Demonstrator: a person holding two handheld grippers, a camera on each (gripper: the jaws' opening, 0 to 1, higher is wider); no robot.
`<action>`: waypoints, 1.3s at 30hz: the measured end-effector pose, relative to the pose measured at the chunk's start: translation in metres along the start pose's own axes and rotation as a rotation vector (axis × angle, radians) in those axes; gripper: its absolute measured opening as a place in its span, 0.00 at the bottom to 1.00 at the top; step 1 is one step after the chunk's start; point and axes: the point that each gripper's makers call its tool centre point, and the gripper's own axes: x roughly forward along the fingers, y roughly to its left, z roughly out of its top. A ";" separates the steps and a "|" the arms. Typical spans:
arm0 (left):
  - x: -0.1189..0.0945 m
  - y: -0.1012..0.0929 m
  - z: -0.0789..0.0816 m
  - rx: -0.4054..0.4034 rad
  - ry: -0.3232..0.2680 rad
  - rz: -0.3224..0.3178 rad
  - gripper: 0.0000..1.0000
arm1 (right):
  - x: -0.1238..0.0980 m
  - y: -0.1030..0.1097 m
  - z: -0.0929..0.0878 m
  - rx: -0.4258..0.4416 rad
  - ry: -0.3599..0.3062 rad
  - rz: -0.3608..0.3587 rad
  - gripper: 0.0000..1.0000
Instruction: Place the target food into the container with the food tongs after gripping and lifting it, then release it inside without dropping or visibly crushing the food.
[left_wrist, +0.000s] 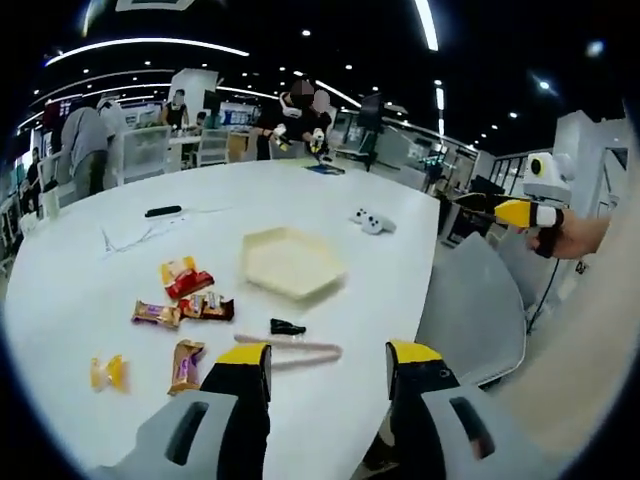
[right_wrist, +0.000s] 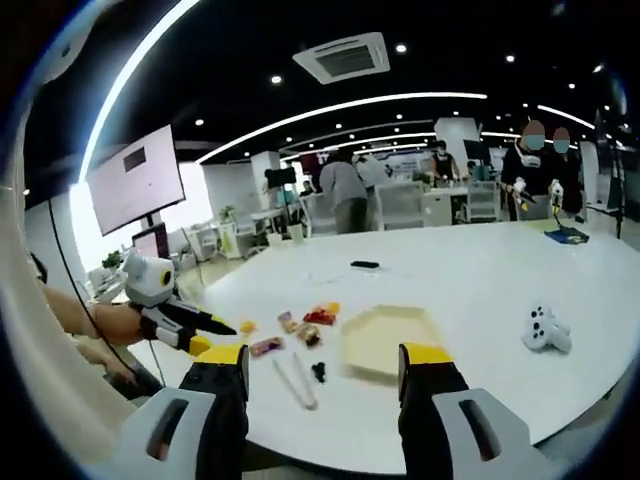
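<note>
Beige food tongs (left_wrist: 303, 348) lie on the white table (left_wrist: 120, 260) just beyond my left gripper (left_wrist: 330, 358), which is open and holds nothing. Behind them sits a cream hexagonal container (left_wrist: 292, 262) with nothing in it. Wrapped snacks lie to its left: a red pack (left_wrist: 186, 281), a purple bar (left_wrist: 157, 314), a brown bar (left_wrist: 211, 306), another bar (left_wrist: 185, 365) and a yellow candy (left_wrist: 108, 372). My right gripper (right_wrist: 325, 362) is open and held off the table's edge, facing the tongs (right_wrist: 297, 380), the snacks (right_wrist: 300, 326) and the container (right_wrist: 385, 338).
A small black clip (left_wrist: 287, 327) lies by the tongs. A white game controller (left_wrist: 372, 221) and a black object (left_wrist: 163, 211) lie farther out. A grey chair (left_wrist: 475, 300) stands at the table's edge. People stand at the far end (right_wrist: 345, 195).
</note>
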 end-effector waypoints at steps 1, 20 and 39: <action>0.004 0.001 -0.001 0.011 0.013 -0.008 0.45 | -0.001 0.001 0.000 0.005 -0.005 -0.002 0.61; 0.033 0.030 -0.009 0.128 0.102 0.000 0.51 | -0.031 -0.009 -0.011 -0.022 -0.006 -0.109 0.61; 0.047 0.026 -0.050 0.187 0.232 -0.060 0.55 | -0.017 -0.001 -0.010 -0.033 0.007 -0.095 0.62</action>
